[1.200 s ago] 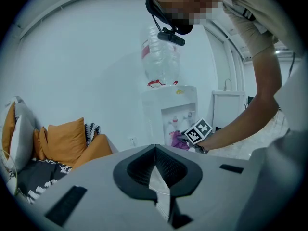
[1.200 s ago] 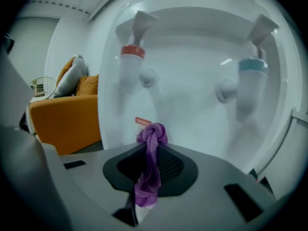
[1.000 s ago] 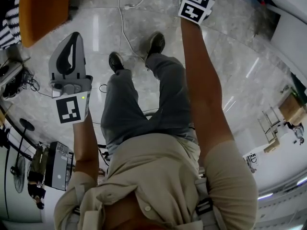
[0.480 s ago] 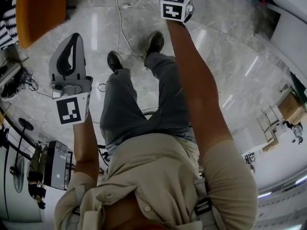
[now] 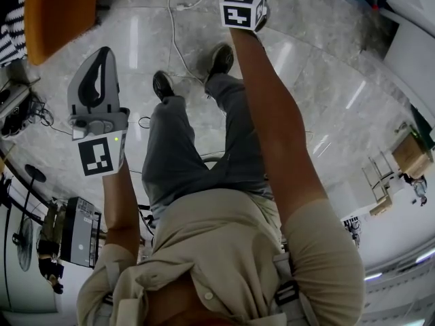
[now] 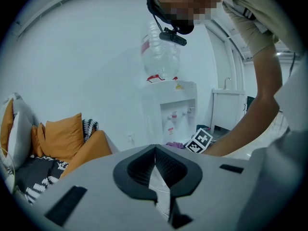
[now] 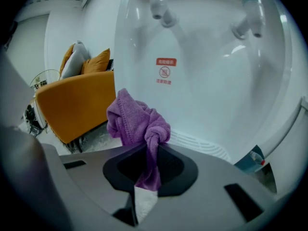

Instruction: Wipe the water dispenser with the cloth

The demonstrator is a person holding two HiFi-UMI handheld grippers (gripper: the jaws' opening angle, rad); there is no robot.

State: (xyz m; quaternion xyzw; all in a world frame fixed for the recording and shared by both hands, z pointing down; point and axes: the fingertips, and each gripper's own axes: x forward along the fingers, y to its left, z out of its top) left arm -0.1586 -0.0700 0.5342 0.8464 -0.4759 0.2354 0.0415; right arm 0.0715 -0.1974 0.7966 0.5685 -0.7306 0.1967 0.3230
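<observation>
Purple cloth is pinched in the right tongs — its knotted wad stands close before the recess of the white water dispenser, below the taps. Left tongs, at 9 o'clock in the head view, are pressed together on nothing — well apart from the dispenser.

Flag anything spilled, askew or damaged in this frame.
Nothing stands out. The purple cloth is bunched and clamped by the right gripper in front of the water dispenser. No spill shows on the drip grille. The left gripper is shut and empty.
</observation>
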